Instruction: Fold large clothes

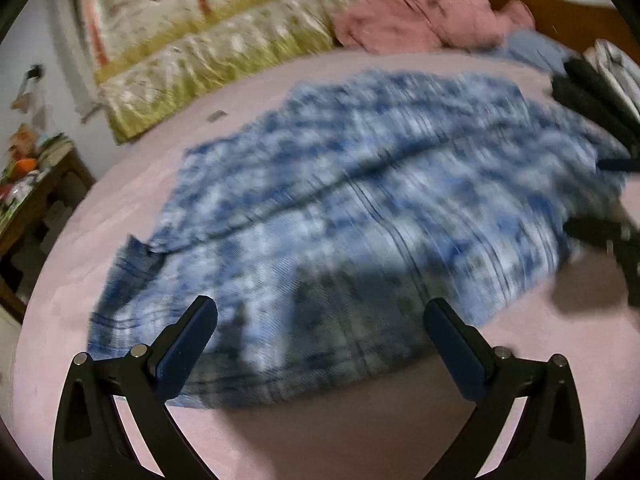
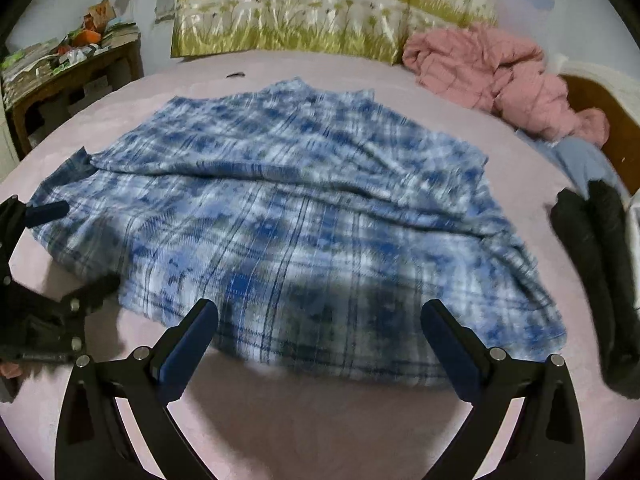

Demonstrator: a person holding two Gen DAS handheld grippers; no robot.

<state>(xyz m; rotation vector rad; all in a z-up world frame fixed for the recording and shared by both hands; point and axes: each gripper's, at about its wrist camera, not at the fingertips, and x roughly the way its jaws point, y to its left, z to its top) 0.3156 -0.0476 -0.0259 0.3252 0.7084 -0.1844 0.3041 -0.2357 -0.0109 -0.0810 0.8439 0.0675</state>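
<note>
Spreading across a pink bed, a large blue and white plaid garment was seen lying mostly flat, with a fold running across its middle. The right tongs were held spread wide just above the garment's near hem, with nothing gripped between them. The left tongs were likewise held spread and empty, over the near edge of the same cloth; that view was blurred. In the right wrist view, the left tongs were also caught at the left edge, beside the garment's left side. The garment's long axis was laid from left to right across the bed, with its near hem towards the tongs; which end was the collar could not be told. Beyond it, patterned green and cream pillows were propped at the wall, a crumpled pink blanket was heaped to the right, and dark folded clothing was placed at the right edge.
</note>
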